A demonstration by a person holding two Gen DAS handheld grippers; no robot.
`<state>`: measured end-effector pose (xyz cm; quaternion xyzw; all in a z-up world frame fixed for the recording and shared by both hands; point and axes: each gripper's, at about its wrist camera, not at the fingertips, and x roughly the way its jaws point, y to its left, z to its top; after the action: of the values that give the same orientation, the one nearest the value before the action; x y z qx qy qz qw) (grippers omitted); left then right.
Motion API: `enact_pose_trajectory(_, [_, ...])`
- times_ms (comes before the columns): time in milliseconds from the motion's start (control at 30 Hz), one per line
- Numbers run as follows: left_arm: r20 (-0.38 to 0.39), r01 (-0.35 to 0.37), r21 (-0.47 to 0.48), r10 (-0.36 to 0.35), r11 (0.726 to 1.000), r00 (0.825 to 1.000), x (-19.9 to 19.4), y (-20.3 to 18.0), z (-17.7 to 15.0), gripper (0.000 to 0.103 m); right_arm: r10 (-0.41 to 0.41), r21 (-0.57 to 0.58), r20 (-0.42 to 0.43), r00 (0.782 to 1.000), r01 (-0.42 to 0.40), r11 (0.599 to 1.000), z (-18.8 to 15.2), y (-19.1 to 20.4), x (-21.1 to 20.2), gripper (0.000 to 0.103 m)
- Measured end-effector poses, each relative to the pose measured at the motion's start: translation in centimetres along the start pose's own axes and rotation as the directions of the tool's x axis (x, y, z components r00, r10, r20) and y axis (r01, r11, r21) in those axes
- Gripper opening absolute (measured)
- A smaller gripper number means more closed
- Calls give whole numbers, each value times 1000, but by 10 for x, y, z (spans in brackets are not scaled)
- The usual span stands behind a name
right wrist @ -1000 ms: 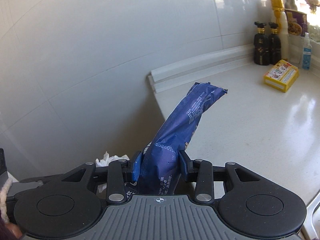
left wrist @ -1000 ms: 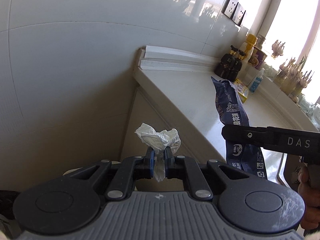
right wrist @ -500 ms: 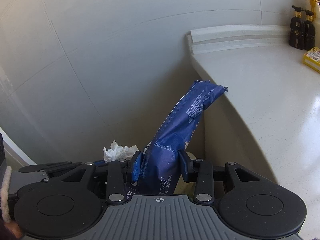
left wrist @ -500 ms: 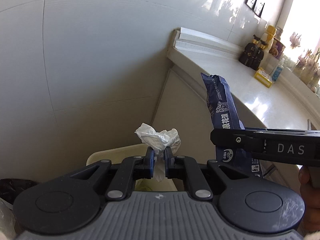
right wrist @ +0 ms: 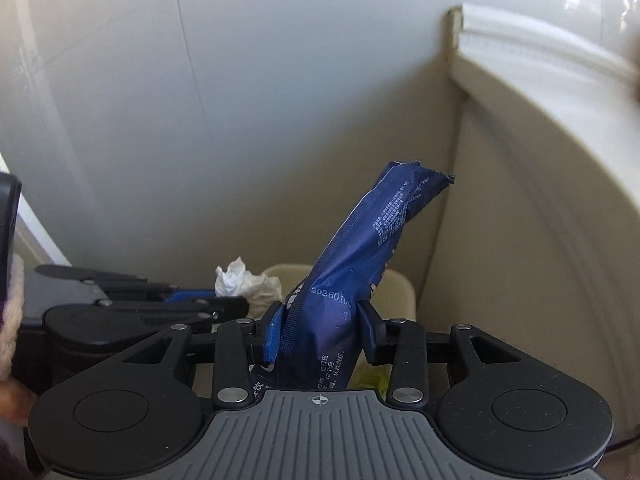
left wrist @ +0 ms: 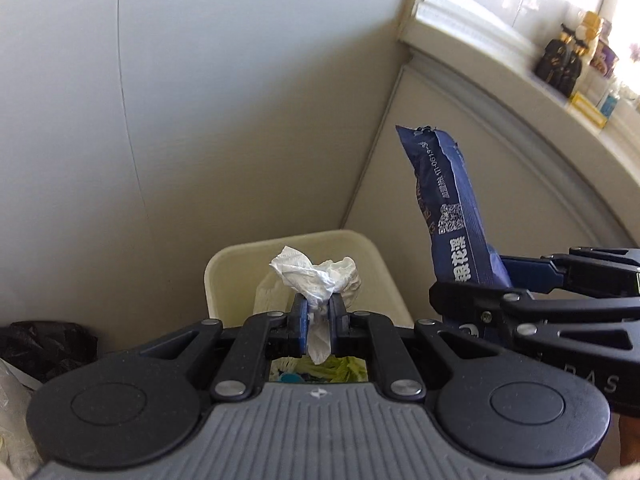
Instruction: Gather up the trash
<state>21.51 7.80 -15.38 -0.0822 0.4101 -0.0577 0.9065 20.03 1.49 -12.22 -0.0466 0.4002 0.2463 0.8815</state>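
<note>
Against the pale tiled wall [left wrist: 200, 100], where it meets the end of a cream cabinet [left wrist: 460, 168] under a light countertop [left wrist: 520, 80], stands a cream waste bin [left wrist: 384, 264], open at the top, in the corner. Green and white scraps show inside the bin, partly hidden by the gripper bodies. A black plastic bag [left wrist: 48, 344] sits on the floor to the left of the bin in the left wrist view. Both grippers point down toward the bin mouth, side by side. Right gripper [right wrist: 320, 332]: jaws part-way apart and pressed on the two sides of a long blue snack wrapper [right wrist: 360, 264]; the wrapper stands up out of the grip, leaning toward the cabinet, its torn end uppermost, white print and a date code legible on its face. From the left wrist view the same wrapper [left wrist: 452, 208] is seen to the right of the bin, above its right rim. Left gripper [left wrist: 318, 320]: jaws nearly together, pinching a crumpled white tissue [left wrist: 316, 276]; the wad bulges above the pads and a tail hangs below them, directly over the bin opening. From the right wrist view the tissue [right wrist: 240, 280] sits just left of the wrapper, apart from it. Far along the countertop: two dark bottles [left wrist: 560, 60] and a small yellow box [left wrist: 588, 108], blurred.
</note>
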Motion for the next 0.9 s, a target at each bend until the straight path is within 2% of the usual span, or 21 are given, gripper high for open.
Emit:
enact_pose_trajectory(267, [-62,-16,-17,15,1000,998,47,15,-20,10,-23,16,-71,997,24,1000,-15,-18,70,38])
enact_pose_trajectory(467, [-116,-55,6,56,998,992,79,22,-26,10,-68,-79,-126,990,59,995,-23,-17,124,38])
enact_pose_trajectory(667, [-146,-78,16,79,997,986,98,23,-26,11,-139,-193,-119,983,114,975,-28,-6,158,38])
enact_pose_trajectory(900, [-177,-101,18,103,995,979,110,24,-25,12,-176,-225,-103,979,149,963,-42,-2,174,39])
